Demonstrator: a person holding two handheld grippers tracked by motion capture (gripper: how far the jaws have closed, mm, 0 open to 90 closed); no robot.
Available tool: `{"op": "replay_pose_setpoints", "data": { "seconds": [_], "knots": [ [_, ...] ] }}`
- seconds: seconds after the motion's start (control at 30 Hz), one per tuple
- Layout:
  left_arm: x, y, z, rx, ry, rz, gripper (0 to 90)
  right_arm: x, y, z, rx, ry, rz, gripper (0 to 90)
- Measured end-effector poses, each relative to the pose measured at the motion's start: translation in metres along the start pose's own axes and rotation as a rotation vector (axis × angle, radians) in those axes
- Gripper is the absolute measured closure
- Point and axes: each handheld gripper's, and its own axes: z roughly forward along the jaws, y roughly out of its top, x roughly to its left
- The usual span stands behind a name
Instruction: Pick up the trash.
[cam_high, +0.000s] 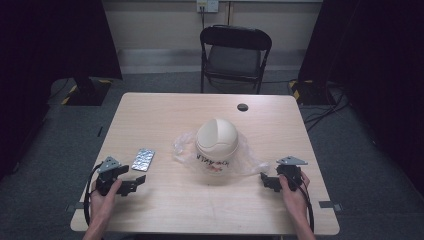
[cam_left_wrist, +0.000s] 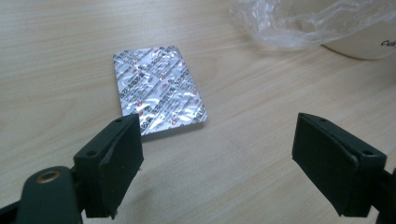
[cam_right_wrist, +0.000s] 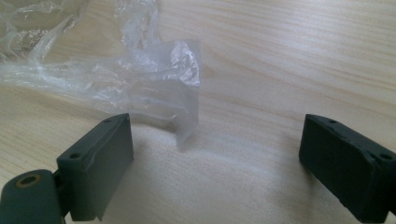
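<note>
I've got my left claw (cam_high: 134, 183) low over the near left part of the worktop (cam_high: 165, 210), and it's released: both jaws stand apart with bare wood between them, nothing gripped. Looking along it in the left gripper view, the silver blister pack (cam_left_wrist: 159, 89) lies flat on the wood just ahead of my jaws, its near corner tucked behind the tip of the jaw on that view's left. From the high view the pack (cam_high: 143, 159) sits a little ahead of that claw, left of the cream bowl (cam_high: 216, 145).

That bowl stands mid-worktop with dark lettering on its side and a domed lid on top, resting on a crumpled clear plastic bag (cam_high: 250, 160) that spreads out on both sides of it.

My right claw (cam_high: 267, 181) is over on the near right, also released, jaws wide with nothing between them. In the right gripper view a loose flap of the bag (cam_right_wrist: 154, 88) lies just ahead of the jaws, not touching either one.
</note>
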Motion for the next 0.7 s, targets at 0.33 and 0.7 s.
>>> {"op": "replay_pose_setpoints", "data": {
  "seconds": [0.33,0.7],
  "knots": [
    [-0.014,0.025,0.005,-0.047,-0.048,0.056,17.3,0.0,0.0,0.0,0.0,0.0,0.0,9.0],
    [-0.034,0.062,0.025,-0.066,-0.14,0.1,17.0,0.0,0.0,0.0,0.0,0.0,0.0,9.0]
  ]
}}
